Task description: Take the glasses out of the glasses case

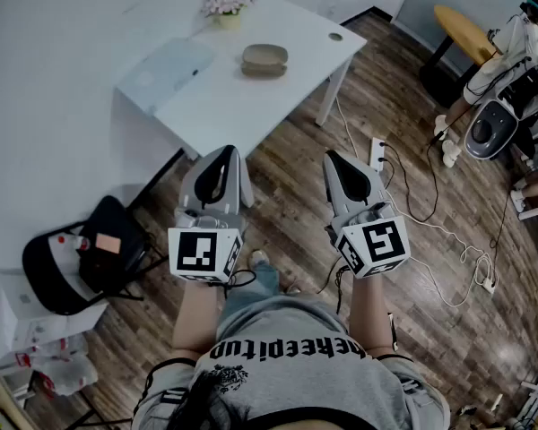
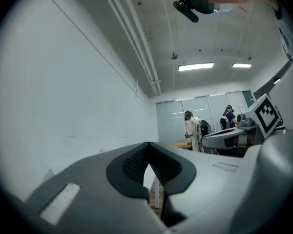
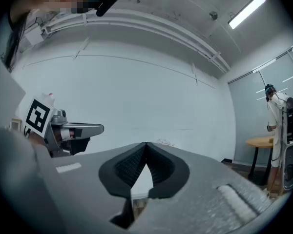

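Note:
A tan glasses case (image 1: 264, 59) lies closed on the white table (image 1: 206, 115) at the far side of the head view. No glasses show. My left gripper (image 1: 226, 152) and right gripper (image 1: 333, 158) hang side by side over the wooden floor, short of the table's near edge and well away from the case. Both are shut with nothing between the jaws. In the left gripper view the left gripper (image 2: 149, 145) points up at a white wall and ceiling. The right gripper (image 3: 145, 144) does the same in its own view, so the case is out of sight in both.
On the table are a small pot of flowers (image 1: 226, 5) and a pale blue pad (image 1: 169, 72). A black chair (image 1: 72, 262) with a bag stands at the left. A power strip (image 1: 377, 153) and cables lie on the floor. Another person (image 1: 507, 56) stands by a round wooden table (image 1: 464, 27).

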### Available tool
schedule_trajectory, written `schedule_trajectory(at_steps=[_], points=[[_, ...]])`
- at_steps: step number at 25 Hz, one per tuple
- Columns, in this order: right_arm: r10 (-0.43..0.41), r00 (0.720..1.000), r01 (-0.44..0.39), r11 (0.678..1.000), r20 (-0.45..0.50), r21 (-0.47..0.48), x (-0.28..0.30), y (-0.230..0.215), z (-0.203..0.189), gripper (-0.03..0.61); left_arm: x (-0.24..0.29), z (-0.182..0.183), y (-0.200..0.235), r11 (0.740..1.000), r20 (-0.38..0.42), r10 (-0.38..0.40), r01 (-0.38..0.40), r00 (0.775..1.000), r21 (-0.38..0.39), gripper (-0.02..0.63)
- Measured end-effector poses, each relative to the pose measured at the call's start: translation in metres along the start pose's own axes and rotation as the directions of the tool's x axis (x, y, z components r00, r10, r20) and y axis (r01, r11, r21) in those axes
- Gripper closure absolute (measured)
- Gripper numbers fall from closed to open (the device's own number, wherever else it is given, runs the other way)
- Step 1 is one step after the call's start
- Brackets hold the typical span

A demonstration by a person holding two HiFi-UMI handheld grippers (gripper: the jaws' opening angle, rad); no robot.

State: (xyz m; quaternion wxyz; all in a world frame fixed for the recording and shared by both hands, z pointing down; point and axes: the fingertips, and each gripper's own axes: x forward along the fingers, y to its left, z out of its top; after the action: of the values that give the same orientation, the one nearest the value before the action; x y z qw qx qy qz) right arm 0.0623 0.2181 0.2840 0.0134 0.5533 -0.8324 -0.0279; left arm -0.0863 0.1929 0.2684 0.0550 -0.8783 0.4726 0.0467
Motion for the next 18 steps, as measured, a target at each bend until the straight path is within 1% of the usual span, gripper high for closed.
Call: schedule_trajectory(at_steps=[11, 18], points=[[-0.028, 1.0, 0.028, 1.0, 0.002, 0.013, 0.033, -0.011, -0.002, 0.577, 0.03, -0.005, 0.022, 1.0, -0.001, -0.025, 0.025, 1.0, -0.01, 0.594], [-0.038, 0.999, 0.038, 0.999, 0.005, 0.017, 0.064, -0.02, -0.005, 0.577, 0.055, -0.01, 0.045, 0.999, 0.009, -0.033, 0.033, 0.999, -0.014, 0.594]])
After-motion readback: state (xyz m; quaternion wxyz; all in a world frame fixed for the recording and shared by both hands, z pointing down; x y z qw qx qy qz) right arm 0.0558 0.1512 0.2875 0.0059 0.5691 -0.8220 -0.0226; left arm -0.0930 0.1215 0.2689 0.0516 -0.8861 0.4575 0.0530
